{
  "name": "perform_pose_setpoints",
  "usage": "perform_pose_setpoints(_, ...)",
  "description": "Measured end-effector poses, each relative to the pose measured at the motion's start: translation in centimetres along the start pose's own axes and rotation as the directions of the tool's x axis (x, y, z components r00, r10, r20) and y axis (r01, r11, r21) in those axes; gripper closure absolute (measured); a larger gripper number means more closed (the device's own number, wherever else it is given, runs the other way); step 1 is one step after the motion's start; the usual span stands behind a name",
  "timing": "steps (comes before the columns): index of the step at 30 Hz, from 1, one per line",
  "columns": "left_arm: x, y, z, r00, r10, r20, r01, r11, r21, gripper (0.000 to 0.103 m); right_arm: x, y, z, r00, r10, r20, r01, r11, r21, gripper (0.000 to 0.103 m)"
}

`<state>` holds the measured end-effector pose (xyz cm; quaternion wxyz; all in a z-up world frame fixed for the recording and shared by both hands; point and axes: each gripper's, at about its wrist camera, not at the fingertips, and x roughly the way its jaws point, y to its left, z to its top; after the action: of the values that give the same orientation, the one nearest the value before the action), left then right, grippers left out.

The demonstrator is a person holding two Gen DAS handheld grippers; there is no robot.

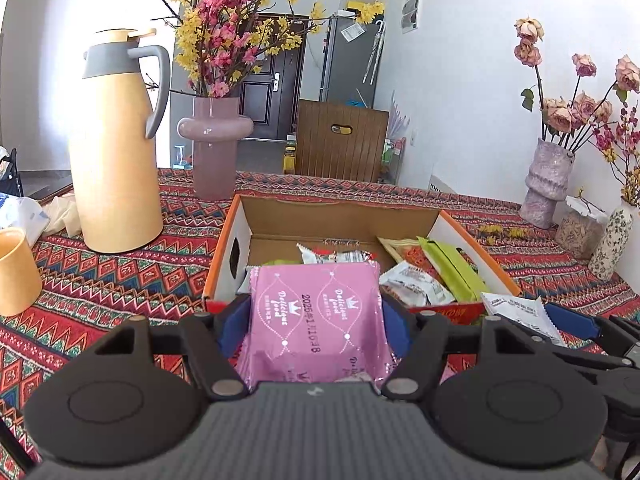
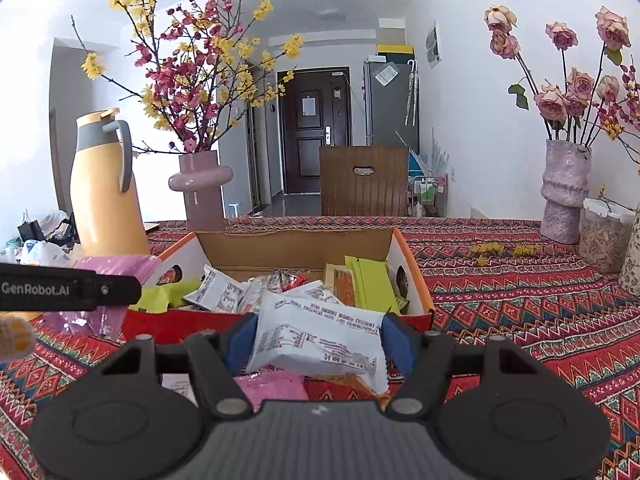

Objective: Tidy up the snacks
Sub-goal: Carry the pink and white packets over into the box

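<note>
An open cardboard box (image 1: pixel 340 212) with orange edges stands on the patterned tablecloth and holds several snack packets, white and green among them. It also shows in the right wrist view (image 2: pixel 296 246). My left gripper (image 1: pixel 314 316) is shut on a pink snack packet (image 1: pixel 316 320), held just before the box's near wall. My right gripper (image 2: pixel 318 338) is shut on a white snack packet (image 2: pixel 320 340), also at the box's near edge. The left gripper with its pink packet (image 2: pixel 116 268) shows at the left of the right wrist view.
A yellow thermos jug (image 1: pixel 116 152) and a pink vase of flowers (image 1: pixel 214 144) stand left of and behind the box. A paper cup (image 1: pixel 14 272) is at the far left. Vases (image 1: pixel 546 184) and a jar (image 2: pixel 602 240) stand at the right. A pink packet (image 2: pixel 272 388) lies under my right gripper.
</note>
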<state>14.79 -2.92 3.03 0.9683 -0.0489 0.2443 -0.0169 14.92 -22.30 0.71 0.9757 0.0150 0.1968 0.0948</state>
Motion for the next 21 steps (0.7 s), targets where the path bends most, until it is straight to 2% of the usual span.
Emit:
perform_pose_setpoints(12,2.8,-0.3,2.3,1.0,0.007,0.01,-0.007,1.0,-0.006,0.034,4.2,-0.7,3.1,1.0,-0.001,0.022,0.001,1.0,-0.016,0.036)
perform_pose_setpoints(21,5.7,-0.2,3.9,0.999,0.037,0.008,-0.036,0.999,-0.018,0.034,8.0,-0.8,4.9,1.0,0.012,-0.007,-0.012,0.999,-0.034,0.036)
